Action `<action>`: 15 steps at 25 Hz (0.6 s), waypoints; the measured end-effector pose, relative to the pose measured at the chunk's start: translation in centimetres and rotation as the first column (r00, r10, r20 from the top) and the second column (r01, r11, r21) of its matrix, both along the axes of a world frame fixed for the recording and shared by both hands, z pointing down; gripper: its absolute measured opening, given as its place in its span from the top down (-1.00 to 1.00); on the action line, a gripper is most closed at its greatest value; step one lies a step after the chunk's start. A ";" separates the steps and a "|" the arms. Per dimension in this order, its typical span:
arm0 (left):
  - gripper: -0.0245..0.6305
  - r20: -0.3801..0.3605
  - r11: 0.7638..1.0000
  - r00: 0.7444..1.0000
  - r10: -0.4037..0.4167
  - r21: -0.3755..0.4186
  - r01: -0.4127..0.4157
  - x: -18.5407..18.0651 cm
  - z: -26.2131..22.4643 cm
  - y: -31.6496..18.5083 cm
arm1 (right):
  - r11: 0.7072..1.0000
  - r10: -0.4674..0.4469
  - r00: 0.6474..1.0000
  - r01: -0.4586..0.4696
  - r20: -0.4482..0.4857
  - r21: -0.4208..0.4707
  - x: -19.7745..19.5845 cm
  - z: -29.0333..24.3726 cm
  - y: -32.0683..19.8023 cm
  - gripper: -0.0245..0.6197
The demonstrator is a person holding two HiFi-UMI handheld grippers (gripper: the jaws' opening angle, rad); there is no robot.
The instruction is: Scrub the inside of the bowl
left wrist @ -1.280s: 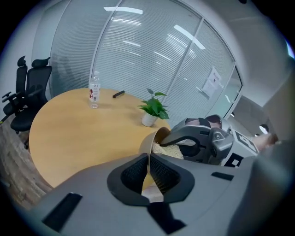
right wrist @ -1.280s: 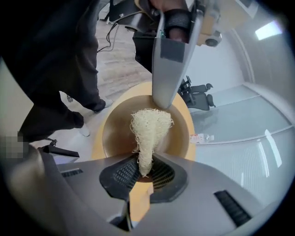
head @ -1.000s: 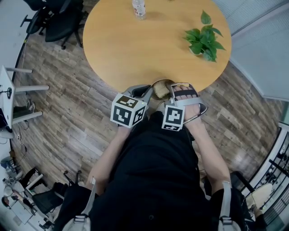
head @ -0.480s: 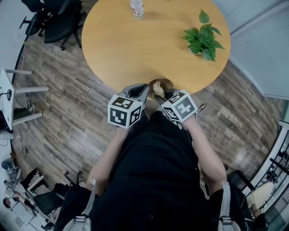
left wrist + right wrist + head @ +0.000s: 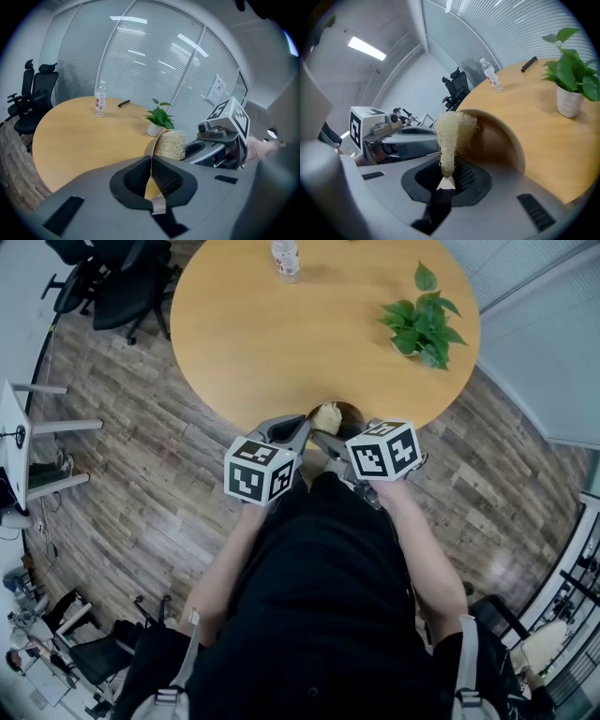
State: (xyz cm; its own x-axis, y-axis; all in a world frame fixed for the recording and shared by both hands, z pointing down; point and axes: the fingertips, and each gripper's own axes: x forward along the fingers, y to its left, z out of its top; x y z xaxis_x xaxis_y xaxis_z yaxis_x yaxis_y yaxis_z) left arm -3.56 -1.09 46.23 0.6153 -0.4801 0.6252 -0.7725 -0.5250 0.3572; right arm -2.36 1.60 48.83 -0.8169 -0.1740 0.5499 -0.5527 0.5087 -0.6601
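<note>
A brown bowl [image 5: 349, 415] sits at the near edge of the round wooden table [image 5: 272, 334]. My left gripper [image 5: 302, 433] is shut on the bowl's left rim [image 5: 151, 161], which shows as a thin edge pinched between the pads. My right gripper [image 5: 324, 440] is shut on a pale loofah scrubber [image 5: 451, 132]. The scrubber's puffy end rests against the bowl's inner wall [image 5: 499, 140]. In the left gripper view the loofah [image 5: 170, 144] stands just past the rim, with the right gripper [image 5: 206, 149] behind it. The left gripper [image 5: 423, 141] shows beside the bowl in the right gripper view.
A potted plant [image 5: 422, 320] stands at the table's far right and a water bottle [image 5: 289, 257] at its far side. A black pen [image 5: 123, 103] lies near the bottle. Office chairs [image 5: 117, 277] stand on the wood floor at the left.
My right gripper has rolled over, so its marker cube now faces up, and has shifted a little up and right. The loofah has swept across the bowl's inside. The left gripper has stayed put.
</note>
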 end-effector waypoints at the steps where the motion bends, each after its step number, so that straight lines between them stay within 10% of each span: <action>1: 0.86 0.002 1.000 1.000 0.001 0.002 -0.001 0.0 -0.1 -0.1 | 1.000 0.009 1.000 -0.009 0.007 -0.001 -0.1 0.0 -0.1 0.80; 9: 0.86 0.046 1.000 0.999 0.007 0.016 -0.008 0.0 0.0 -0.1 | 0.993 -0.118 0.982 0.120 -0.144 0.008 0.4 2.2 1.1 0.80; 15: 0.86 0.071 1.000 0.997 0.003 -0.023 -0.001 0.4 1.0 0.0 | 0.944 -0.222 0.826 0.315 -0.519 0.098 4.0 4.5 1.1 0.80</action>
